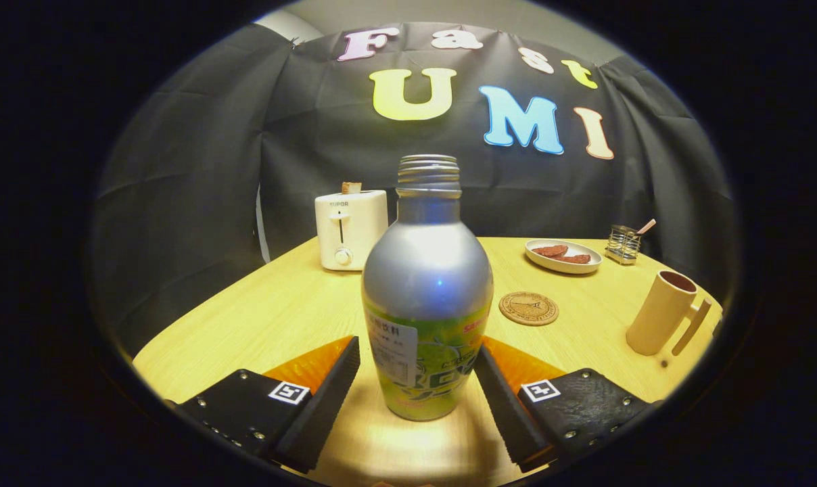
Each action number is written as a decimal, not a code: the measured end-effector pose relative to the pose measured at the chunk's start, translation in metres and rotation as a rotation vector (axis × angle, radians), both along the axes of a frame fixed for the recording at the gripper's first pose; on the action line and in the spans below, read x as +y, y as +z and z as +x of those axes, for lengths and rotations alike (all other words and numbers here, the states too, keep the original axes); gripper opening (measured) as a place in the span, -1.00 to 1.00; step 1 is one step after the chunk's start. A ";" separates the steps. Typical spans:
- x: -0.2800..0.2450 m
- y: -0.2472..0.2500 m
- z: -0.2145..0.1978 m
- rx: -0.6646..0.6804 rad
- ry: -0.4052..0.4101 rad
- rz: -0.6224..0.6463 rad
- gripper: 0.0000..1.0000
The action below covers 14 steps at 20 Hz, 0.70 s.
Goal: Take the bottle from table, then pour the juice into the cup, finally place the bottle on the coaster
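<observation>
Between the claw (416, 379) fingers, lower centre of frame, stands an uncapped silver metal bottle (427, 297) with green label, upright on the yellow wooden desk (280, 318); claw wide, right finger about touching. Round cork coaster (528, 308) and beige handled cup (665, 312) lie beyond, right.

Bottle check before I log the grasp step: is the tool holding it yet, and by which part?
Nothing is held. The bottle stands on the table between the open tool's fingers, which flank its lower body with gaps on both sides.
</observation>
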<state>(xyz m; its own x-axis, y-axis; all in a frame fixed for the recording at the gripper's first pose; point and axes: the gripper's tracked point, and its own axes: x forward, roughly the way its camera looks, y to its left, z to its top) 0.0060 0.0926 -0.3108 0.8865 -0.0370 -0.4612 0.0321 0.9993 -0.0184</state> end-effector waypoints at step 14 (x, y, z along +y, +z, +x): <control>-0.002 0.019 0.010 0.075 0.000 0.043 0.56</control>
